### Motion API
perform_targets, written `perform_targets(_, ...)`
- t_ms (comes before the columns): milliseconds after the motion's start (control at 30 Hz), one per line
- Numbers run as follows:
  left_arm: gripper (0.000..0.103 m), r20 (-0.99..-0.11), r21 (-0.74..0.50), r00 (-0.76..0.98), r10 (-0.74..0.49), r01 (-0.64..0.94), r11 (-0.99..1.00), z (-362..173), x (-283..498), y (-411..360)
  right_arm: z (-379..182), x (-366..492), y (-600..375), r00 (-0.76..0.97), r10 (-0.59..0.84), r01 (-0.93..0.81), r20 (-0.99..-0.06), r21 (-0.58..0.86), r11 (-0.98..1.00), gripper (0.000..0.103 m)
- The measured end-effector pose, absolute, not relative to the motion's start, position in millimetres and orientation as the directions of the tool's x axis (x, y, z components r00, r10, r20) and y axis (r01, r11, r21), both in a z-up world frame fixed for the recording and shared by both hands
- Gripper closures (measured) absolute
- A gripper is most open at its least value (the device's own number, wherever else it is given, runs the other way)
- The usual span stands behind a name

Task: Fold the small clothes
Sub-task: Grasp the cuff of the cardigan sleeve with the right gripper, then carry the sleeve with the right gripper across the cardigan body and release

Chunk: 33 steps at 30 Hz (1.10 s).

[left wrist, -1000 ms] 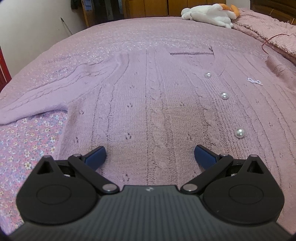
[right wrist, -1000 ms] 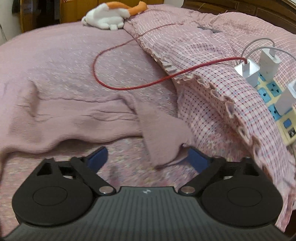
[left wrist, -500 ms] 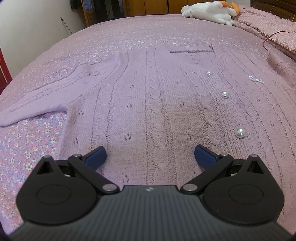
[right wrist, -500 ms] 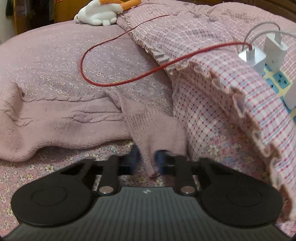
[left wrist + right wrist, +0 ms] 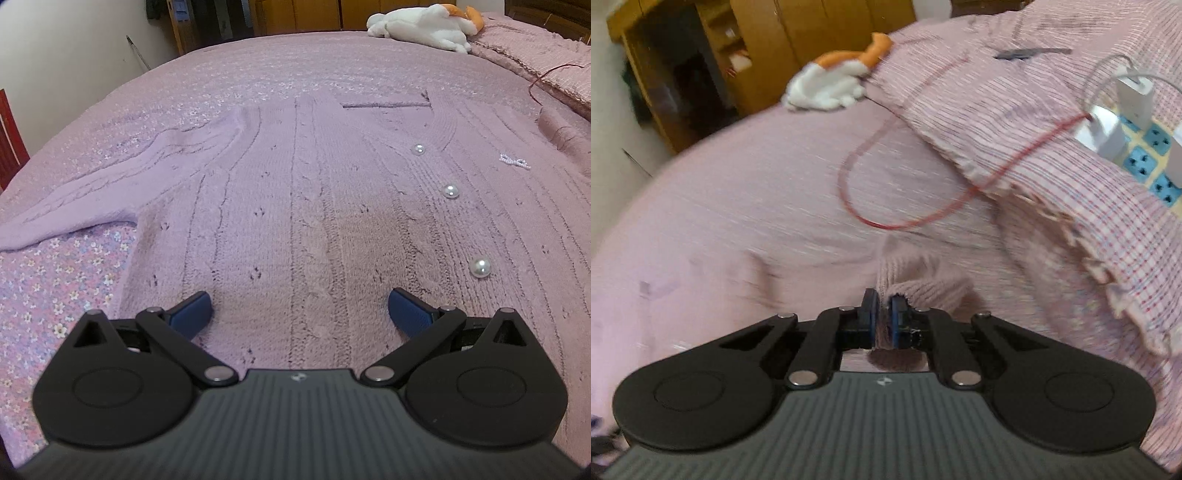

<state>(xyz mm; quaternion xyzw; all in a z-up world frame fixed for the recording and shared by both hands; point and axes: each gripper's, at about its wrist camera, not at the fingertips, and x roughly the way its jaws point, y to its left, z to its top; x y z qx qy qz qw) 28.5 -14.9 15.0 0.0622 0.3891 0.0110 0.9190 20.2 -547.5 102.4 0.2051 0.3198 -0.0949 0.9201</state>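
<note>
Bed [image 5: 258, 74] carries the lilac cardigan [image 5: 314, 206] flat, long axis 6-to-12 from the wide-open, empty left tool [image 5: 299, 306], while right tool [image 5: 882, 314] pinches its sleeve cuff [image 5: 916, 280] at 12, nearer for folding.

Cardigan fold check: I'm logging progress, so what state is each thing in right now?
Cardigan: spread flat on the bed, buttoned, unfolded.
Left sleeve: stretched outward, flat.
Right sleeve cuff: pinched and lifted.
Left gripper: open, over the cardigan's hem.
Right gripper: shut on the cuff.
Red cable: looped loosely on the bed.
Chargers: plugged into the power strip.
</note>
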Motion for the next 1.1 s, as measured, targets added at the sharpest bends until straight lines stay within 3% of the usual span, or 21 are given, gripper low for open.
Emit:
perform_targets(300, 0.0, -0.733, 0.114, 0.679, 0.042, 0.062, 0.992, 28, 21, -8, 157, 23, -497, 0.813, 0.148, 0.206, -0.564, 0.515, 0.832, 0.095)
perform_targets(600, 0.0, -0.703, 0.086, 0.711, 0.035, 0.036, 0.996, 51, 6, 13, 199, 54, -432, 0.82, 0.286, 0.107, -0.496, 0.624, 0.774, 0.095)
perform_targets(867, 0.0, -0.666, 0.085, 0.744, 0.054, 0.004, 0.996, 68, -2, 33, 233, 98, -343, 0.788, 0.404, -0.016, -0.465, 0.64, 0.768, 0.095)
perform_targets(1100, 0.0, -0.642, 0.096, 0.762, 0.083, -0.028, 0.995, 73, -8, 50, 223, 139, -268, 0.709, 0.529, -0.088, -0.466, 0.686, 0.722, 0.095)
